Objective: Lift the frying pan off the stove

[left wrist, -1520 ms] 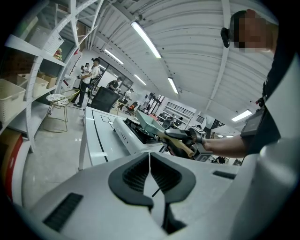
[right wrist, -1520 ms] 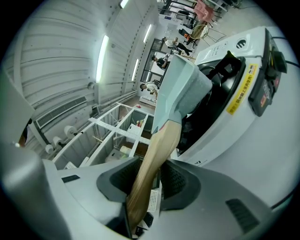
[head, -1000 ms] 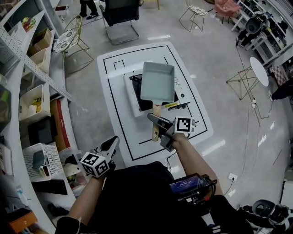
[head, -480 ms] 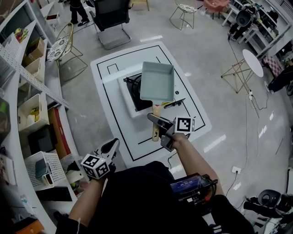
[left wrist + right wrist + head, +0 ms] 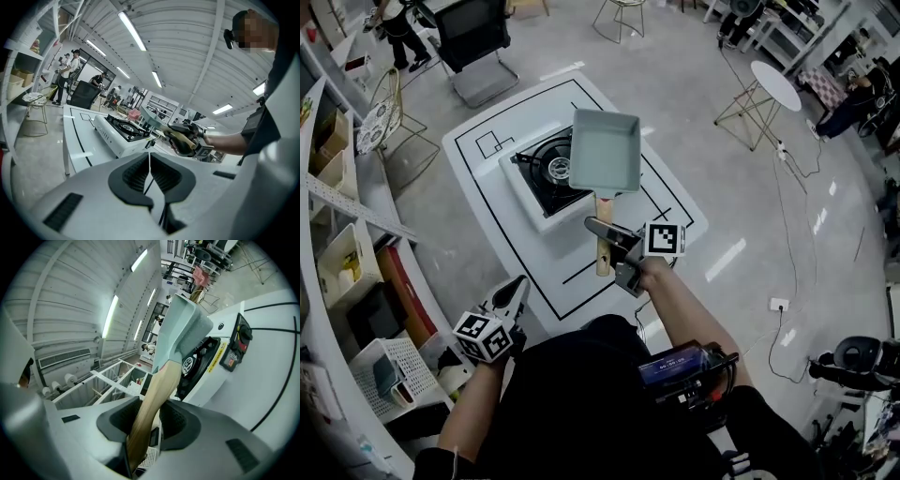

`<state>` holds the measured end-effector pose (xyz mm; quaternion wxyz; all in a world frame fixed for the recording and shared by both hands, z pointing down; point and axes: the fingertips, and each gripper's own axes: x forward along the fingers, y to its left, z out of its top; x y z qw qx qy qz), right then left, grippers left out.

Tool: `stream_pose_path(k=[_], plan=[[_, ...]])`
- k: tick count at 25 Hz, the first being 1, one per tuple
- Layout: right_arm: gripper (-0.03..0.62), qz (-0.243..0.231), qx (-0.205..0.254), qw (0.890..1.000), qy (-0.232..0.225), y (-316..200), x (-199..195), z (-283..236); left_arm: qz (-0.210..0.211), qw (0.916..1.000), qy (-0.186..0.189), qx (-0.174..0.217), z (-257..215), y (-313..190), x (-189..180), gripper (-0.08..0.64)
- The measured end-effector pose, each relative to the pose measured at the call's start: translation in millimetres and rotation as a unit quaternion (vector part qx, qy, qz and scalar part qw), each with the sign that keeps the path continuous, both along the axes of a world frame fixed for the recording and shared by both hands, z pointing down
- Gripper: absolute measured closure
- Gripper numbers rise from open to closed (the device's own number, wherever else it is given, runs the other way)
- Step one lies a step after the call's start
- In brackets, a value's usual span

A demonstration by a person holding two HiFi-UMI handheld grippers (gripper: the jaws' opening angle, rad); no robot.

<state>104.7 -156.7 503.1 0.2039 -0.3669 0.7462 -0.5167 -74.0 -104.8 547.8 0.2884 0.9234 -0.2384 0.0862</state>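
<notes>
A pale green square frying pan (image 5: 605,150) with a wooden handle (image 5: 602,251) hangs in the air, level, over the right edge of the white portable stove (image 5: 525,183). The stove's black burner (image 5: 557,169) shows uncovered to the pan's left. My right gripper (image 5: 609,236) is shut on the handle; in the right gripper view the handle (image 5: 151,411) runs between the pads of that gripper (image 5: 147,420) up to the pan (image 5: 180,331). My left gripper (image 5: 512,296) hangs low at the left, beside my body, its jaws (image 5: 150,173) together and holding nothing.
The stove stands on a white table (image 5: 487,216) marked with black lines. Shelving with bins (image 5: 342,253) runs along the left. A black chair (image 5: 478,47), wire chairs (image 5: 380,117) and a small round table (image 5: 773,86) stand around. A cable (image 5: 787,281) lies on the floor at the right.
The pan has come up off the stove and shifted right, which uncovers the burner. My right gripper has kept hold of the handle. The left gripper has stayed low at the left.
</notes>
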Motion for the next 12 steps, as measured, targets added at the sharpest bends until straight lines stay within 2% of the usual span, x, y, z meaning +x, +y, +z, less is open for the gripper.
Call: stream_pose_path(k=[7, 12], plan=[[0.439, 0.049, 0.022, 0.998, -0.014, 22, 14, -13, 0.048, 0.9988, 0.009, -0.001, 0, 4, 12, 0.546], [0.439, 0.095, 0.013, 0.995, -0.004, 48, 29, -9, 0.085, 0.9963, 0.012, -0.001, 2, 9, 22, 0.546]])
